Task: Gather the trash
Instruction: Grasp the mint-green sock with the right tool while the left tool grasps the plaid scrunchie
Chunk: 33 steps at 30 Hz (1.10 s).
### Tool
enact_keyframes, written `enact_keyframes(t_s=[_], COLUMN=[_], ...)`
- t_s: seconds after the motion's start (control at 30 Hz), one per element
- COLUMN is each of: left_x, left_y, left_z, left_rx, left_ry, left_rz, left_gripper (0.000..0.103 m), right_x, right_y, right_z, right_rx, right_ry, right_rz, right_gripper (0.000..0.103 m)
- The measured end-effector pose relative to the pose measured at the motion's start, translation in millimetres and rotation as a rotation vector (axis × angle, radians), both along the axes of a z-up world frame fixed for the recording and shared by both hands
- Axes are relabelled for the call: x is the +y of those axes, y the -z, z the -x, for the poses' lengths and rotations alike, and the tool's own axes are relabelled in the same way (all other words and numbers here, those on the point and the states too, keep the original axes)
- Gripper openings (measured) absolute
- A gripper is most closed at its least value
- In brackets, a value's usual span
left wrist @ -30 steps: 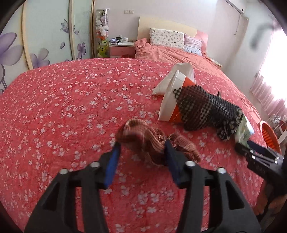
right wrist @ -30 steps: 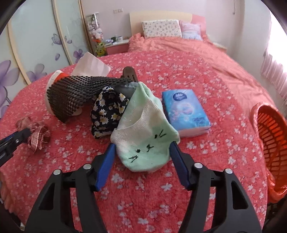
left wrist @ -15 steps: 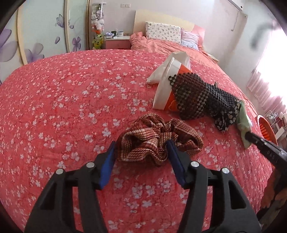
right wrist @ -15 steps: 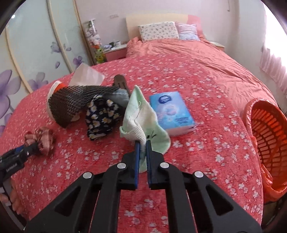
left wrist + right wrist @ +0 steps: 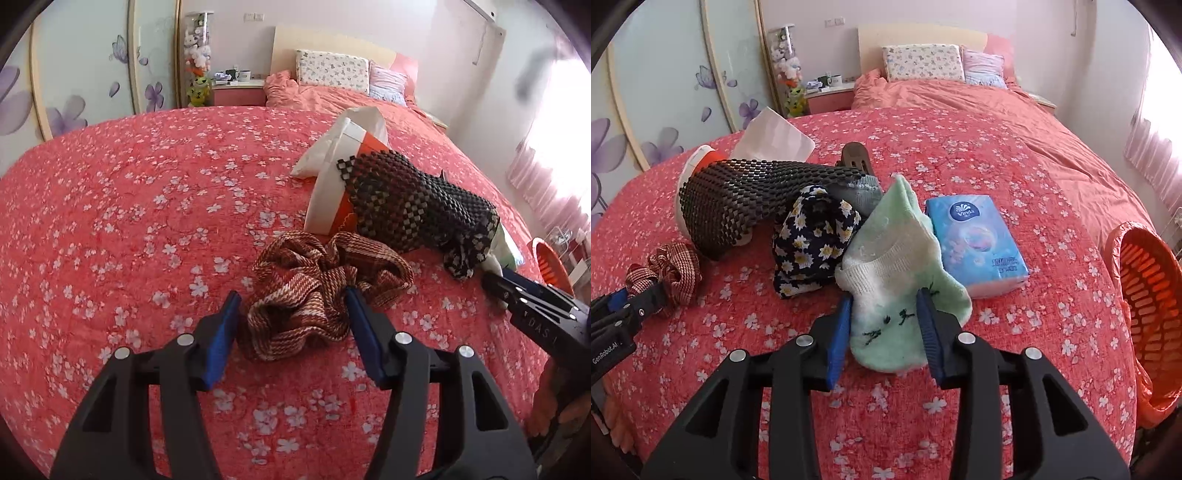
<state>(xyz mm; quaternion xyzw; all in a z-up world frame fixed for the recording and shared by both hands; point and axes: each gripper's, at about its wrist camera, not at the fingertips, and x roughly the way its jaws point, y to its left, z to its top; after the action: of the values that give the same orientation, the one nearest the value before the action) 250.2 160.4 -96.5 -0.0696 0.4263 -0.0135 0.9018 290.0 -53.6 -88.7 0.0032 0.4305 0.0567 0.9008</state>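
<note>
On the bed point(image 5: 1015, 155), our right gripper point(image 5: 884, 325) has just reopened around the green sock point(image 5: 897, 266); our left gripper point(image 5: 291, 332) gapes around the scrunchie point(image 5: 317, 288), nothing collected.

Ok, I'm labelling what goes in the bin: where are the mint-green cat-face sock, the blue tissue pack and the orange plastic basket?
Mint-green cat-face sock point(image 5: 886, 266): right wrist view, on its white ribbed middle.
Blue tissue pack point(image 5: 975, 236): right wrist view, on its top face.
Orange plastic basket point(image 5: 1148, 288): right wrist view, on its slotted inner wall.
</note>
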Motion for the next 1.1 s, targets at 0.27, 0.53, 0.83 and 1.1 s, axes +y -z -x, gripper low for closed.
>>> enact_keyframes(t_s=[0.27,0.53,0.83,1.1], left_x=[4,3,-2,-9], left_y=[2,1,-3,-25], left_z=[3,-2,-1,10], left_rx=[-0.001,0.009,0.001,-0.057], left_ry=[0.000,-0.009,0.039,0.062], left_rz=[-0.002,-0.019,0.001,-0.017], left_gripper=[0.058,0.064,0.032,0.026], right_x=[-4,-4,-7,-21], right_y=[1,0,-1,-13], right_z=[2,3,7,28], right_rx=[0.003,0.004,-0.003,-0.071], right_ry=[-0.003,-0.002,-0.008,-0.031], right_rz=[-0.025,-0.029,-0.060,-0.135], right_gripper=[0.038,0.039,0.013,0.006])
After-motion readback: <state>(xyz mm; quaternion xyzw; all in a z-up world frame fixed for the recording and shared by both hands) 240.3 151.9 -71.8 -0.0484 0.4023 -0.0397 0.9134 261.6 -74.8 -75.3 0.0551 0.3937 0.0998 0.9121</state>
